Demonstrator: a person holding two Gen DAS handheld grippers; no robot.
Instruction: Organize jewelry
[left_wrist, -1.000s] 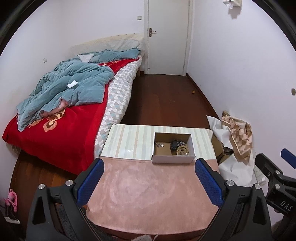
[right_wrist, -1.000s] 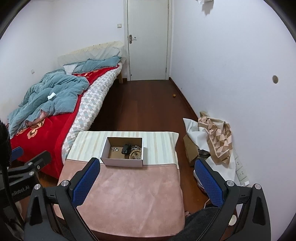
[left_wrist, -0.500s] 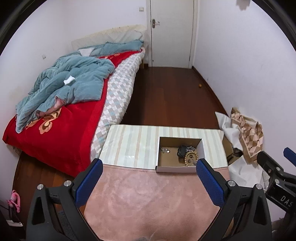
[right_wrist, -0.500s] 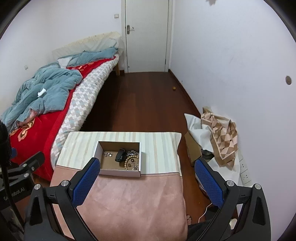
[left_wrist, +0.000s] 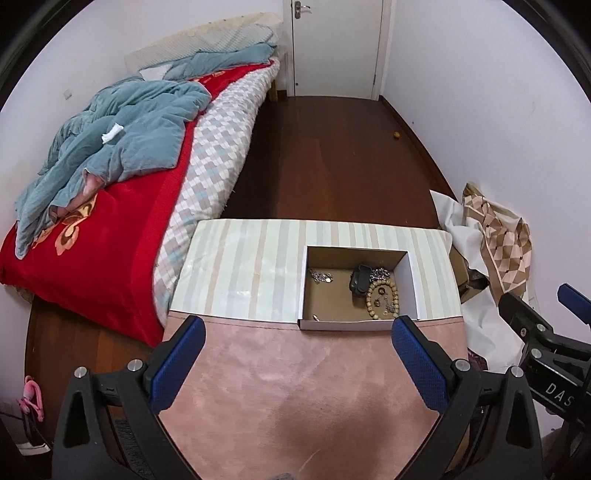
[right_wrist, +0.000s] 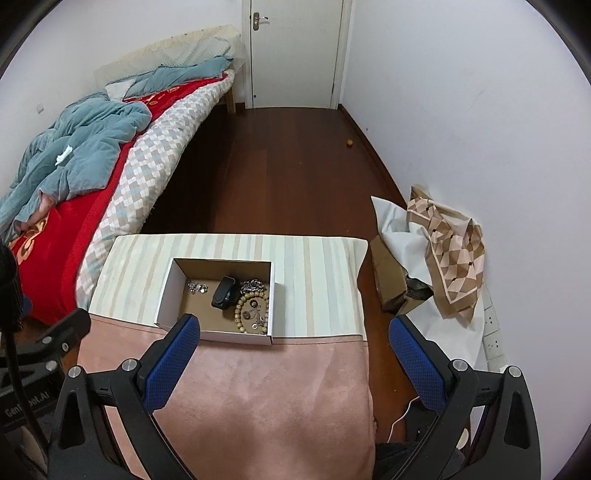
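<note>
A: An open cardboard box (left_wrist: 356, 325) with white outer walls sits on the striped far half of a table (left_wrist: 243, 273), its near wall touching the seam where a pink cloth (left_wrist: 306, 391) covers the near half. Inside the box lie a loop of wooden beads (left_wrist: 382, 300) toward the right, a black case (left_wrist: 359, 279) just left of it, a silver chain (left_wrist: 377, 274) at the back right, and a small silver cluster (left_wrist: 320, 277) toward the left, apart from the rest.

B: And from the right wrist view?

A: The same box (right_wrist: 236, 336), beads (right_wrist: 252, 308), black case (right_wrist: 223, 291) and silver cluster (right_wrist: 196, 287). A small metal piece lies inside the bead loop; what it is cannot be told.

B: Where are the tools?

A: The left hand-held gripper (left_wrist: 295, 363) hovers over the pink cloth, blue-padded fingers (left_wrist: 177, 363) spread wide, nothing between them. The right hand-held gripper (right_wrist: 293, 365) is likewise wide apart and empty, its left fingertip in front of the box's near left corner in the picture.

B: The surroundings?

A: A bed (left_wrist: 110, 236) with a red cover and a rumpled teal quilt (left_wrist: 122, 125) stands left of the table. Dark wood floor (left_wrist: 332, 147) runs to a white door (left_wrist: 336, 44). A patterned brown bag (left_wrist: 498, 236) rests against the right wall.
</note>
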